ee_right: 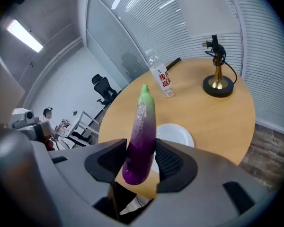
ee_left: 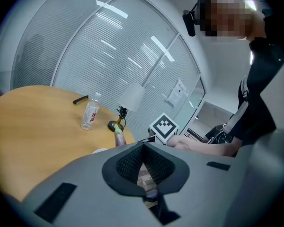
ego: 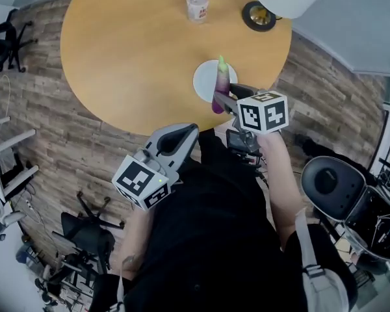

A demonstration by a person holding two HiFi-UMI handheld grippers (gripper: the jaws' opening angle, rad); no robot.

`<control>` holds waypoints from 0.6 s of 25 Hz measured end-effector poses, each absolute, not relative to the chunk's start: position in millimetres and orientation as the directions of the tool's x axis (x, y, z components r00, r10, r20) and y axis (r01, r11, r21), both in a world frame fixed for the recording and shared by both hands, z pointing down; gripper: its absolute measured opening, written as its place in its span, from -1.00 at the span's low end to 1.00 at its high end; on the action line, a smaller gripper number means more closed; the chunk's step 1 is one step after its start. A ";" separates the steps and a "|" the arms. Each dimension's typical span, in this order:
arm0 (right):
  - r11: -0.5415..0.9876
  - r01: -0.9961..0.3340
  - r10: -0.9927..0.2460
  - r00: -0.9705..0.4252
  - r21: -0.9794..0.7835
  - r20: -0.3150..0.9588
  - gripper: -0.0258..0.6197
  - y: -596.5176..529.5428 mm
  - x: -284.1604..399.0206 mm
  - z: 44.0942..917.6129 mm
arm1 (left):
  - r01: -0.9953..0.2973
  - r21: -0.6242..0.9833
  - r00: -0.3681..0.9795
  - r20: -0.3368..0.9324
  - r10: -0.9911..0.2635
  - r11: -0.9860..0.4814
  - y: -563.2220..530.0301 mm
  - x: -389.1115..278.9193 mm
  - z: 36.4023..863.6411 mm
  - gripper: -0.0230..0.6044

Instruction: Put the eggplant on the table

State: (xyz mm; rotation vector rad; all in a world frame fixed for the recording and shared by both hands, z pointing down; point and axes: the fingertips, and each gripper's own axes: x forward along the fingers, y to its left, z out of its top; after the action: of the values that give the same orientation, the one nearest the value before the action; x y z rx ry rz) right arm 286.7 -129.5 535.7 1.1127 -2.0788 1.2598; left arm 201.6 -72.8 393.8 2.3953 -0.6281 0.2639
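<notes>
Right tool (ee_right: 141,149) clamps eggplant (ee_right: 145,119) | left tool (ee_left: 143,148) closed, empty | round wooden table (ego: 130,51) | white plate (ego: 204,83) | plank floor (ego: 52,142)

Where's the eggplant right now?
In the right gripper view, the eggplant is clamped in the right gripper, over the near edge of the table, by the white plate.

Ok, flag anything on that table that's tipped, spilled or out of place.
Nothing stands out. The bottle and the lamp stand upright on the table, with no spill visible. The eggplant is off the table, clamped green end up in the right gripper.
</notes>
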 end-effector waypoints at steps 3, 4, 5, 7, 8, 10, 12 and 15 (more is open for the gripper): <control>0.209 -0.817 -0.355 -0.575 -0.537 0.737 -0.33 -132.5 286.2 557.2 | -0.525 0.533 0.851 0.348 -0.393 -0.663 -72.5 198.6 394.3 -0.89; 0.184 -0.817 -0.344 -0.575 -0.547 0.743 -0.33 -134.1 287.6 563.7 | -0.532 0.532 0.846 0.351 -0.400 -0.659 -73.5 197.7 394.2 -0.89; 0.162 -0.818 -0.335 -0.571 -0.551 0.749 -0.33 -136.3 289.5 569.7 | -0.538 0.531 0.843 0.353 -0.406 -0.655 -74.8 196.8 394.3 -0.89; 0.135 -0.827 -0.323 -0.558 -0.546 0.765 -0.33 -141.0 292.3 581.8 | -0.545 0.531 0.838 0.353 -0.416 -0.648 -76.8 194.9 394.9 -0.89; 0.128 -0.834 -0.316 -0.547 -0.537 0.775 -0.33 -142.6 293.0 588.3 | -0.548 0.533 0.837 0.351 -0.420 -0.645 -77.2 193.6 395.4 -0.89; 0.114 -0.850 -0.301 -0.523 -0.515 0.797 -0.33 -144.2 293.2 599.9 | -0.549 0.540 0.836 0.350 -0.423 -0.638 -77.1 191.3 397.1 -0.89; 0.096 -0.860 -0.289 -0.505 -0.500 0.813 -0.33 -144.7 293.4 607.7 | -0.543 0.548 0.839 0.348 -0.417 -0.636 -76.5 191.5 399.2 -0.89; 0.074 -0.872 -0.275 -0.485 -0.485 0.830 -0.33 -147.1 296.4 615.8 | -0.532 0.553 0.847 0.344 -0.406 -0.641 -78.1 196.7 399.8 -0.89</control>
State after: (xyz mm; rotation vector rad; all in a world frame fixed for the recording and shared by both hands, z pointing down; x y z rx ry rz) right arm 296.4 -147.1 615.8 1.1344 -1.8156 1.4288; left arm 196.7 -78.1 399.8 2.3513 -0.6798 0.2454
